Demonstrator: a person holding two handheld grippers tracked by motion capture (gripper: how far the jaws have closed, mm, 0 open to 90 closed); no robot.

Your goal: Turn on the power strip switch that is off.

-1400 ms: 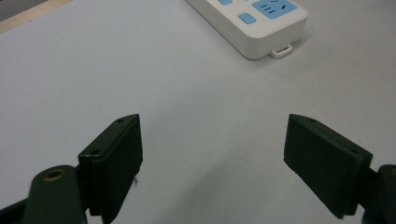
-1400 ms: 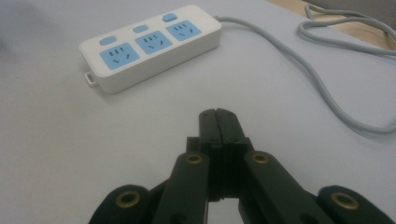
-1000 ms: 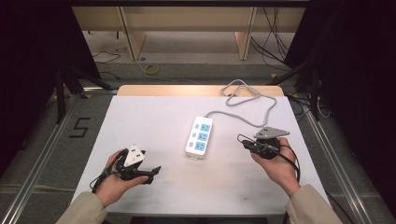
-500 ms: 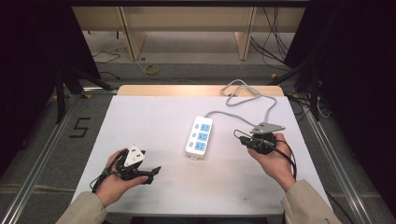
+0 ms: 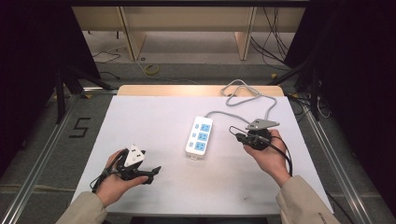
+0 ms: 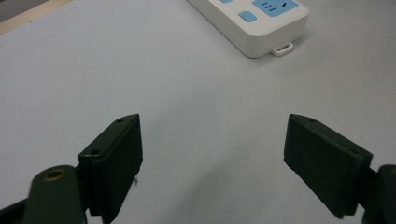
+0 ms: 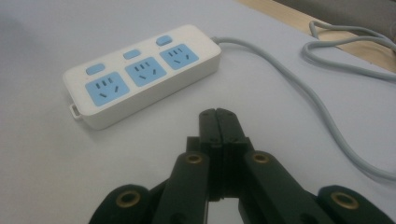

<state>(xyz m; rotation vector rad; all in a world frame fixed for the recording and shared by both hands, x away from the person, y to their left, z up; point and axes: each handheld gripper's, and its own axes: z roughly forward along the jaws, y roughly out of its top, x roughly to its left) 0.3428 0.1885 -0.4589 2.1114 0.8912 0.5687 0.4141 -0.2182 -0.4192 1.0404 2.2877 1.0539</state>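
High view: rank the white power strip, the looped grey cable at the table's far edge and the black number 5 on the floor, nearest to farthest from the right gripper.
From the right gripper:
1. White power strip with blue sockets, just to its left at mid-table.
2. Looped grey cable, ahead at the table's far edge.
3. Black number 5, on the floor beyond the table's left side.

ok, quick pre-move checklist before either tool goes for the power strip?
1. Left tool open, nothing between the jaws: ok.
2. Right tool open: not ok, jaws pressed together, empty.
3. Power strip lying flat, sockets up, apart from both tools: ok.
4. All three sockets unoccupied: ok.
5. Grey cable clear of the right tool's path: ok, it runs off to the side.
6. Switch buttons on or off: cannot tell.
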